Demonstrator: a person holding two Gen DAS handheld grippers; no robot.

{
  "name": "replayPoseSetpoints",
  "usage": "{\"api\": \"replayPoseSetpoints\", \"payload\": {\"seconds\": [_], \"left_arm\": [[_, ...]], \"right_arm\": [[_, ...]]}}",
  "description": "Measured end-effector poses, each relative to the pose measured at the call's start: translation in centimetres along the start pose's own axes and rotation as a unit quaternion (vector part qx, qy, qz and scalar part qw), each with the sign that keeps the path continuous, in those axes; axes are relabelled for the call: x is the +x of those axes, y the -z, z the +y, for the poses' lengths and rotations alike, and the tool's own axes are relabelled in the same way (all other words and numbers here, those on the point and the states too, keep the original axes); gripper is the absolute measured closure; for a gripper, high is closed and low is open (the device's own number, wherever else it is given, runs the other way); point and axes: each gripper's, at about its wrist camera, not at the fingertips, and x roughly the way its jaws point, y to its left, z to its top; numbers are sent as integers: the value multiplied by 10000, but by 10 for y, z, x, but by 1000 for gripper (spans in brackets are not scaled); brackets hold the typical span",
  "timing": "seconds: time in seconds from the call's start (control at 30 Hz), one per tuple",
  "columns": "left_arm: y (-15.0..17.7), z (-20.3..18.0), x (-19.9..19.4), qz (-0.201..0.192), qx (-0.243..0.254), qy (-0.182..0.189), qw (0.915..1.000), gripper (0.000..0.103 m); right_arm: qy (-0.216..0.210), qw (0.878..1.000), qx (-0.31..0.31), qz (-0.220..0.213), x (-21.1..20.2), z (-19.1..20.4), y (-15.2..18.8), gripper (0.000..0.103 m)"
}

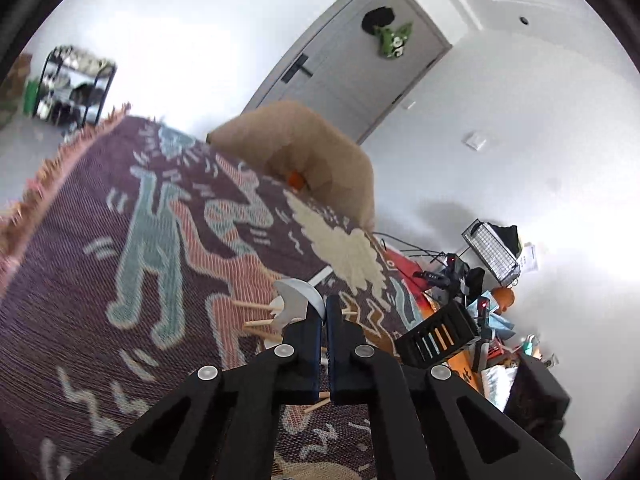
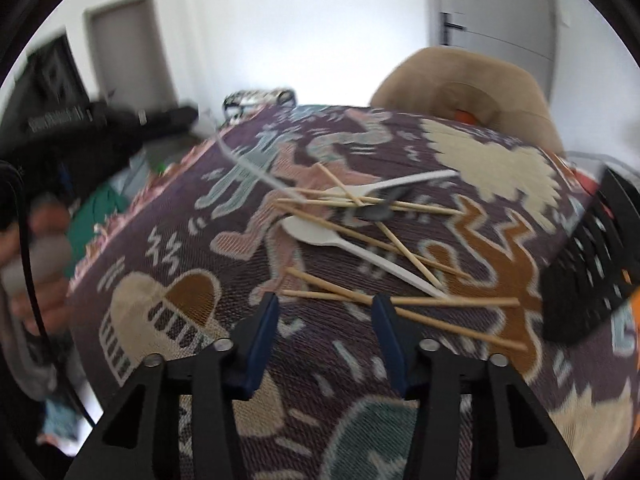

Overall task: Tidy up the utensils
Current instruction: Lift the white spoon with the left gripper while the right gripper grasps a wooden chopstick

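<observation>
Your right fingers stand apart, chopsticks lying crosswise just ahead; your left fingers are clamped on a white spoon.

On the patterned cloth, white plastic spoons and a dark one lie flat, crossed with thin wooden sticks in a loose heap toward its right edge, near the black slotted basket.

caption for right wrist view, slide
Open right hand-held gripper over wooden sticks and white plastic spoons on patterned blanket.
</observation>
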Motion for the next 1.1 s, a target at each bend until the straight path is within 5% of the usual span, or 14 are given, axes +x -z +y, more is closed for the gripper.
{"api": "replayPoseSetpoints", "payload": {"seconds": [0.1, 0.47, 0.7, 1.1], "left_arm": [[-4, -4, -16, -131, 131, 22, 9998, 102], [-13, -2, -49, -384, 368, -96, 9985, 102], [-12, 2, -51, -344, 370, -78, 9987, 102], [-8, -14, -46, -272, 526, 2, 9982, 102]], "right_arm": [[28, 9994, -308, 182, 14, 11, -8, 67], [389, 9900, -1110, 775, 63, 32, -22, 69], [455, 9868, -1300, 858, 70, 30, -28, 92], [296, 9982, -114, -510, -20, -23, -35, 97]]}}
